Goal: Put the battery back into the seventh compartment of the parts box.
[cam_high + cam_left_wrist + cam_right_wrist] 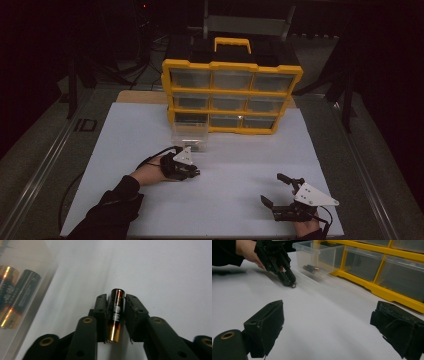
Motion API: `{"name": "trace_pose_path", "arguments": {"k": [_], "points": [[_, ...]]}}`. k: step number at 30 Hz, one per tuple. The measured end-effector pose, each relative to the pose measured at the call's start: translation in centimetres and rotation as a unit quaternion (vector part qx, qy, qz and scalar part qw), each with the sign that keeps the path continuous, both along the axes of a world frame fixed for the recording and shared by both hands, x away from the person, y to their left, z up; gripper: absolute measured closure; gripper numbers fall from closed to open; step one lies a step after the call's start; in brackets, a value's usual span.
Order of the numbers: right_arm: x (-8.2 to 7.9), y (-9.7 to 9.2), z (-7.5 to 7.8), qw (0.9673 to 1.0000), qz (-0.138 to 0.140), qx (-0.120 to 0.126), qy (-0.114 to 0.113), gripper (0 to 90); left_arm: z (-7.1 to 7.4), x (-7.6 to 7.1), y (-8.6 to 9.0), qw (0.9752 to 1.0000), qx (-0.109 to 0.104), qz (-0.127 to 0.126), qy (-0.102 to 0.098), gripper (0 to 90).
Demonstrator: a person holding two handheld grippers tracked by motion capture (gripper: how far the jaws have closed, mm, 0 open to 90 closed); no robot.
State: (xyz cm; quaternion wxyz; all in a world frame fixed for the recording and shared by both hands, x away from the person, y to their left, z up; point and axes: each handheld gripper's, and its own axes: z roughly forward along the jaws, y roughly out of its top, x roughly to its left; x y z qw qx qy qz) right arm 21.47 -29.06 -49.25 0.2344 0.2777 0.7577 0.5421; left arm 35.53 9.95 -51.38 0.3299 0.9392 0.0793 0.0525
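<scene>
- Black-and-copper battery [115, 315] lies on the white sheet [240, 165], lengthwise between the jaws of the left gripper [116, 305], its copper end toward the camera and its dark end past the jaw tips.
- Both pads sit against the battery's sides in the left gripper view, so the left gripper is clamped on it; the battery rests on the sheet.
- From the right gripper view, the left gripper [288, 280] tilts down to the sheet, with the battery's end [293, 285] showing at its tip.
- A hand [150, 172] with a dark sleeve holds that gripper [192, 172], just in front of the clear drawer [190, 134].
- The drawer stands on the sheet, pulled out of the cabinet and touching its lower front; two more batteries [311, 268] lie side by side inside it.
- Those same batteries [15, 295] show through the drawer wall at the left edge of the left gripper view, near the held battery but apart from it.
- The yellow cabinet [232, 95] stands at the far edge of the sheet, with three rows of clear drawers and a yellow handle [232, 44] on top.
- The right gripper [275, 190] rests low over the near right part of the sheet, well apart from the battery, jaws wide apart with nothing between them.
</scene>
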Motion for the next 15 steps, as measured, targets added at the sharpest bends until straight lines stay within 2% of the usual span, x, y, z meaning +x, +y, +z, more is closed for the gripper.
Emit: {"name": "trace_pose_path", "arguments": {"k": [8,11,13,15], "points": [[-0.02,0.01,0.02,1.0,0.0,-0.001,-0.001,9.2,-0.05,0.14,-0.01,0.9999,0.001,-0.001,0.01,74.2],[0.0,0.02,-0.01,1.0,0.001,-0.001,0.0,9.2,0.1,0.03,-0.3,0.9999,0.012,-0.005,0.003,74.6],[-0.01,0.05,0.01,1.0,0.001,-0.002,-0.001,9.2,0.23,-0.1,-0.49,0.9996,0.023,-0.016,-0.011,75.0],[-0.04,0.03,0.03,1.0,0.0,-0.001,-0.001,9.2,0.22,-0.12,-0.49,0.9995,0.023,-0.015,-0.011,75.1]]}}
